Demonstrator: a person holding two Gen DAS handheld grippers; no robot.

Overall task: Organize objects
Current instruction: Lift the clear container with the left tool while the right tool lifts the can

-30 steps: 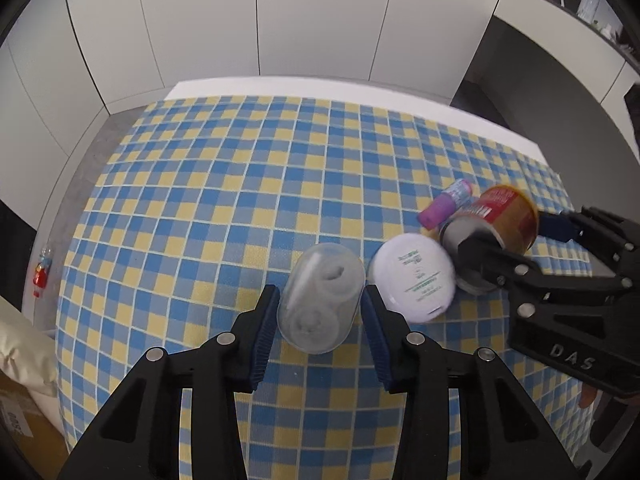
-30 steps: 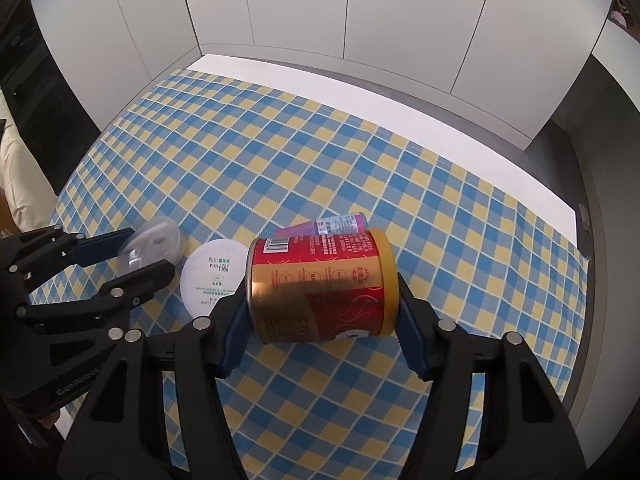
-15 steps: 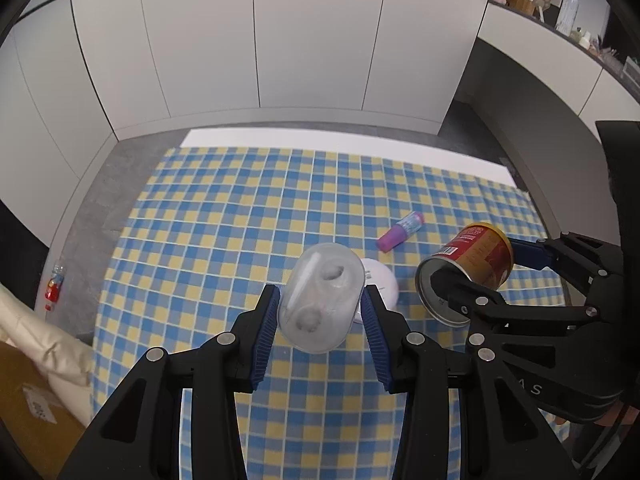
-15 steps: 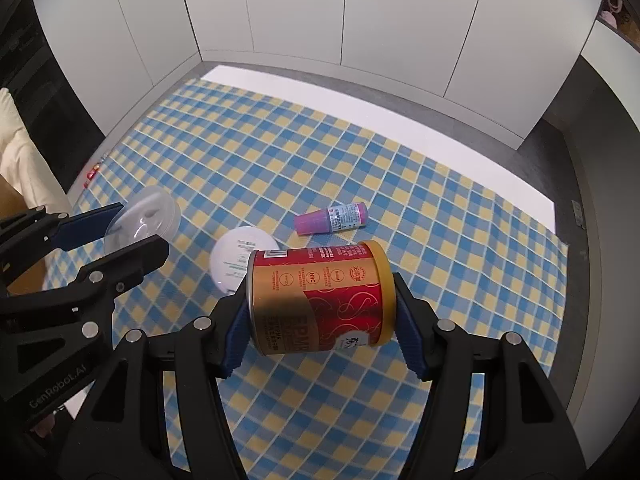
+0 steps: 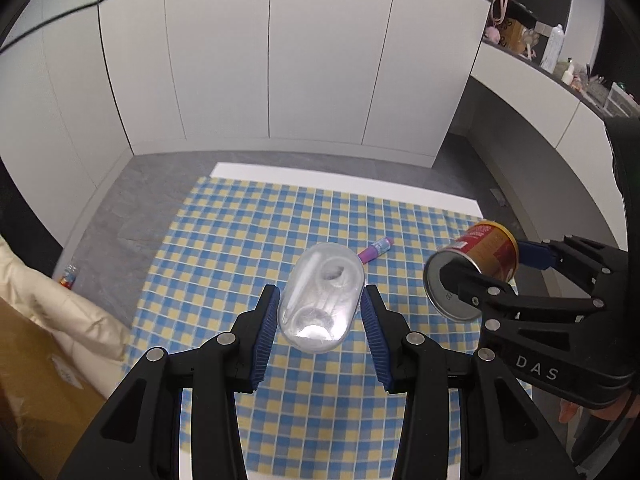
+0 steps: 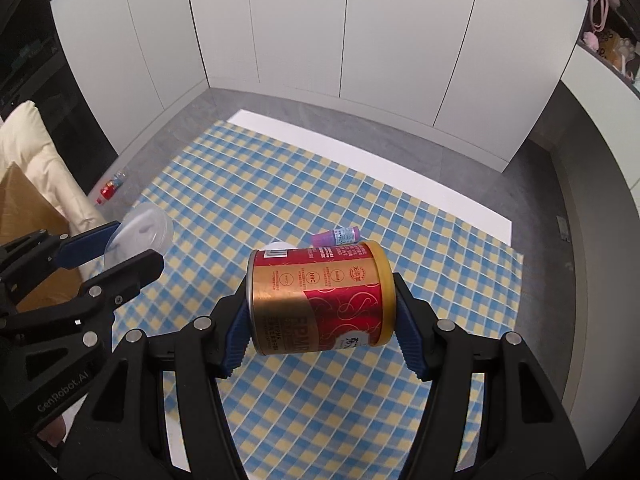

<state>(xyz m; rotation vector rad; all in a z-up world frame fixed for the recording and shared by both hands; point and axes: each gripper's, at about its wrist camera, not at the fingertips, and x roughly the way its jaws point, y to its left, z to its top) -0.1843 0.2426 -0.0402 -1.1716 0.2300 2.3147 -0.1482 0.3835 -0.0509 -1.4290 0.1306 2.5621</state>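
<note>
My left gripper is shut on a clear oval plastic container with white contents, held high above the blue and yellow checked cloth. My right gripper is shut on a red and gold can lying sideways between the pads, also well above the cloth. In the left wrist view the can hangs to the right with its metal end toward me. A small purple bottle lies on the cloth. A sliver of a white round disc shows behind the can.
A cream padded cover and a cardboard box stand left of the table. A small red bottle lies on the grey floor. White cabinets line the back, and a counter with small items runs along the right.
Both grippers have risen together with the container and the can, so the cloth looks farther away. The purple bottle and white disc stayed on the cloth.
</note>
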